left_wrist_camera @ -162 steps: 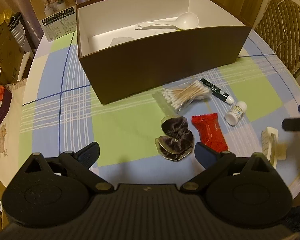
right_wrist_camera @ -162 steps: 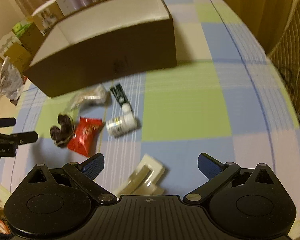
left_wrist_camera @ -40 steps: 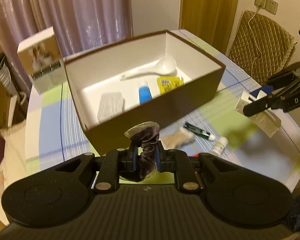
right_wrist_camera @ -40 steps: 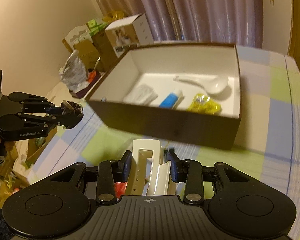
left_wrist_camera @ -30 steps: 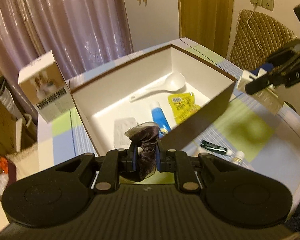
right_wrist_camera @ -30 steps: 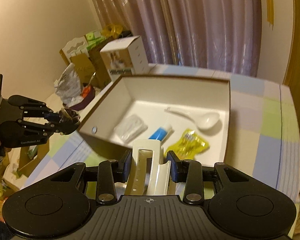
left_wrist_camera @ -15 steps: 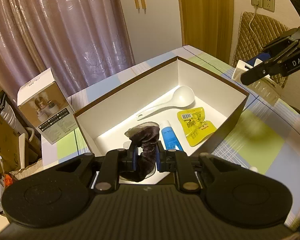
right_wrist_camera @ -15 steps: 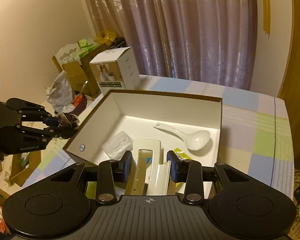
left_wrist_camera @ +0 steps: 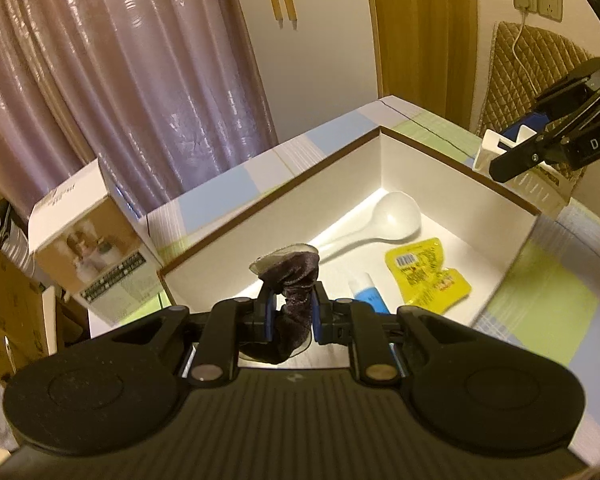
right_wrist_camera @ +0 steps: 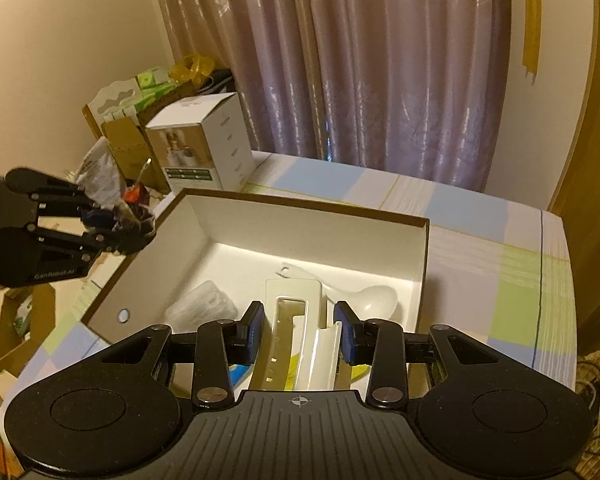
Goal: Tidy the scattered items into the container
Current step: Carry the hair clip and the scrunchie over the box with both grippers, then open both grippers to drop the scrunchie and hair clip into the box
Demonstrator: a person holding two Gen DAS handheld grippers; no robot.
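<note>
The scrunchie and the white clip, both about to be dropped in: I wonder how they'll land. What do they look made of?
Scrunchie: looks like soft dark velvet; gathered folds with sheen. White clip: seemingly rigid glossy plastic; straight edges, moulded slots.

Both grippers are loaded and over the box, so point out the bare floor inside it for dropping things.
In the box, bare floor runs along the far wall behind the white spoon and in the far left corner beyond the clear packet. The near right is crowded: blue tube, yellow sachet.
</note>
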